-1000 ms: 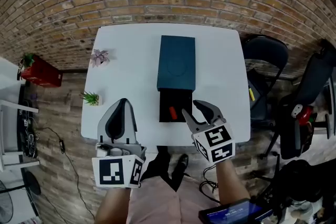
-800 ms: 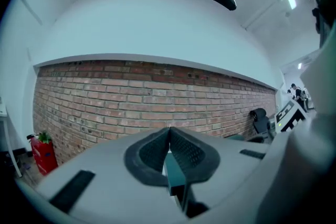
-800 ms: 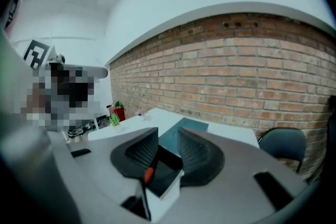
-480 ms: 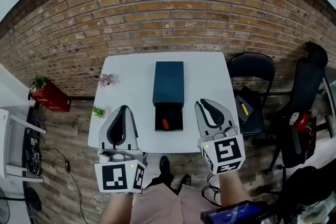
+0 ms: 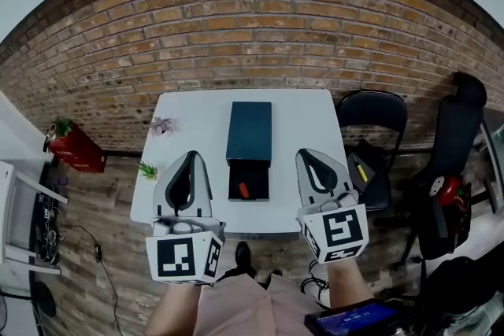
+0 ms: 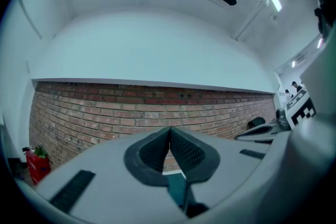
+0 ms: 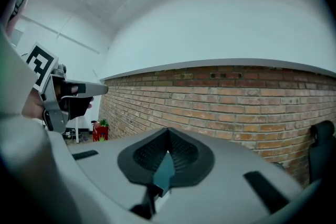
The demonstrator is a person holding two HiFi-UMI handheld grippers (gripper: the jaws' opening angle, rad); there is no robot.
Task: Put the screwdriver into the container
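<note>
The teal container point(image 5: 250, 130) lies in the middle of the white table point(image 5: 311, 110), with its black drawer point(image 5: 253, 171) pulled out toward me. The red-handled screwdriver point(image 5: 243, 190) lies inside the drawer. My left gripper point(image 5: 189, 156) is held up left of the drawer, shut and empty; its jaws point(image 6: 169, 128) meet in the left gripper view. My right gripper point(image 5: 306, 154) is raised right of the drawer, its jaws closing fully together point(image 7: 168, 130) with nothing between them. Both gripper views look at the brick wall.
Two small potted plants point(image 5: 148, 169) point(image 5: 161, 124) stand along the table's left edge. A black chair point(image 5: 370, 118) is right of the table, and a red box with a plant point(image 5: 75, 149) sits on the floor at left. A brick wall point(image 5: 252, 51) rises behind.
The right gripper, open beside the drawer a second ago, has drawn back and shut. The view has lifted away from the table. The screwdriver stays in the drawer.
</note>
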